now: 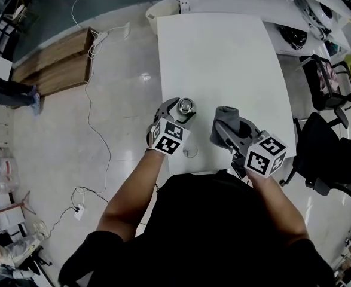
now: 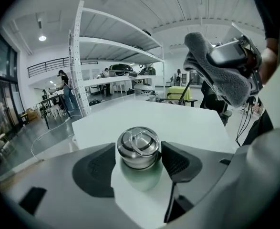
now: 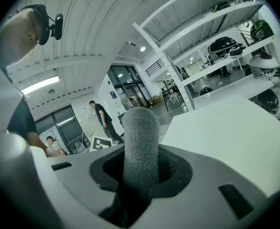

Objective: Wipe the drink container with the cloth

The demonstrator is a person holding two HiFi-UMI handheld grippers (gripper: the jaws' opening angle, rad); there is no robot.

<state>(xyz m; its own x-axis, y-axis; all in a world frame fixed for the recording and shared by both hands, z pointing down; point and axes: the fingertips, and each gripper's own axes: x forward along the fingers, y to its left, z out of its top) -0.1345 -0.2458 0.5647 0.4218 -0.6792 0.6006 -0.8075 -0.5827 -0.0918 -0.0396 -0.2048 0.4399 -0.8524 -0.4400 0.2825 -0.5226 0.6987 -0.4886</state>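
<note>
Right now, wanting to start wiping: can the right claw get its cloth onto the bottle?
Probably yes. The right claw grips the cloth, the left claw holds the bottle beside it, and only bare table shows between them.
</note>
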